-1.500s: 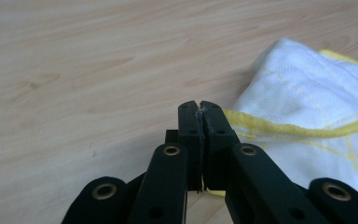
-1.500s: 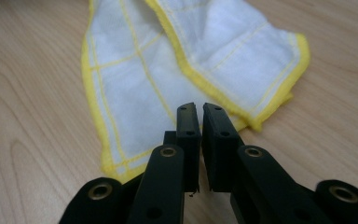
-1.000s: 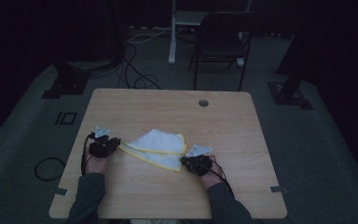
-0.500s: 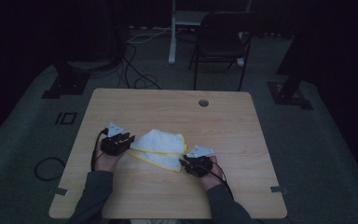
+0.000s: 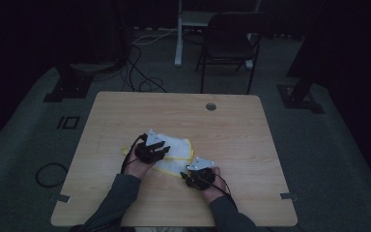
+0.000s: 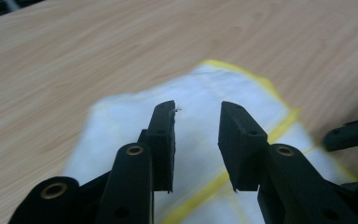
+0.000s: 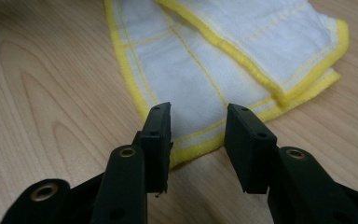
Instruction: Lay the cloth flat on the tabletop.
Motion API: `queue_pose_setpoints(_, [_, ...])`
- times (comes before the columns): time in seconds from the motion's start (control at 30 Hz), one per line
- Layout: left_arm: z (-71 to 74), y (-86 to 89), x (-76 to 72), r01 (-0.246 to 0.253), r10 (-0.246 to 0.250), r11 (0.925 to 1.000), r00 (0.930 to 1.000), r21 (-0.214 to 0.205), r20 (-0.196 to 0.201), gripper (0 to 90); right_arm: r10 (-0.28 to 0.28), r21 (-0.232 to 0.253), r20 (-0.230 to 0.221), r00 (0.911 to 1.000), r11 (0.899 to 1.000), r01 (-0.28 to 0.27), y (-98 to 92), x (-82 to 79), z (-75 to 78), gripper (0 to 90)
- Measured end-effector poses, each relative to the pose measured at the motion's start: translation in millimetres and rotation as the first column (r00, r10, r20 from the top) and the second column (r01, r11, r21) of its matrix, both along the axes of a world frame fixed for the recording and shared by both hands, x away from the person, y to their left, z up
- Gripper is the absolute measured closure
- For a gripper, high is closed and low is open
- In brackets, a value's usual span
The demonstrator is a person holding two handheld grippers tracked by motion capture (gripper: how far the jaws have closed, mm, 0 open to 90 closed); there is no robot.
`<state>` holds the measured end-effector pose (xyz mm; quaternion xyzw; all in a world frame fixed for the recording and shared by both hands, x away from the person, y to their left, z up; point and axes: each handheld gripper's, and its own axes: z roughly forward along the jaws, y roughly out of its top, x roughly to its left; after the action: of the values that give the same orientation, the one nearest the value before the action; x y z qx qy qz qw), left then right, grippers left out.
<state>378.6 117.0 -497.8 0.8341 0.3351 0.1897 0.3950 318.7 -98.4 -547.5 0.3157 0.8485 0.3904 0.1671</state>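
A white cloth with yellow hemmed edges lies folded on the wooden table, nearer the front edge than the back and a little left of the middle, one layer lapped over another so that two yellow borders run close together. The left gripper hovers over the cloth's upper layer with its jaws apart, nothing between the pads; the right gripper sits just off the cloth's near corner, jaws likewise apart and empty, the hem lying below the gap between them. Both sets of jaws have just been opening, and the cloth rests free on the table. The risk from here, as I judge it, is in the layers: the fabric is thin, soft and limp — a woven weave with stitched yellow lines across it — so a pinch at the wrong spot could take both plies at once or only the hem, and the fold would drag askew or fall open. The table's wood-grain top looks smooth, so the whole cloth may slide rather than lift if one gripper pulls alone. The black jaw pads are flat and blocky — poor at picking a single ply off a hard surface.
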Motion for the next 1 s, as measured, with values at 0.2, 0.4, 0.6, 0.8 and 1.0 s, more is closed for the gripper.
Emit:
queue_pose_setpoints(0.2, [-8.8, -27.9, 1.0, 0.074, -0.073, 0.9959, 0.9970, 0.051, -0.024, 64.4, 0.019, 0.021, -0.028, 0.9994, 1.000, -0.018, -0.2, -0.9, -0.1, 76.0])
queue_pose_setpoints(0.4, [-15.6, -40.1, -2.1, 0.134, -0.131, 0.9892, 0.9903, 0.059, -0.046, 61.2, 0.026, 0.039, -0.050, 0.9984, 0.999, -0.024, -1.6, 0.2, -0.3, 84.4])
queue_pose_setpoints(0.6, [-21.7, -45.5, -4.5, 0.172, -0.168, 0.9834, 0.9830, 0.058, -0.075, 56.0, 0.028, 0.048, -0.061, 0.9977, 0.999, -0.026, -3.9, 1.5, -0.3, 85.7])
queue_pose_setpoints(0.8, [-26.6, -46.8, -0.2, 0.126, -0.118, 0.9880, 0.9892, 0.090, -0.087, 77.1, 0.030, 0.048, -0.061, 0.9977, 0.998, -0.027, -4.3, 1.7, -0.4, 85.8])
queue_pose_setpoints(1.0, [-17.5, -40.7, 2.8, 0.094, -0.089, 0.9928, 0.9937, 0.074, -0.067, 88.6, 0.034, 0.051, -0.067, 0.9972, 0.998, -0.031, -5.9, 2.3, -0.3, 85.9])
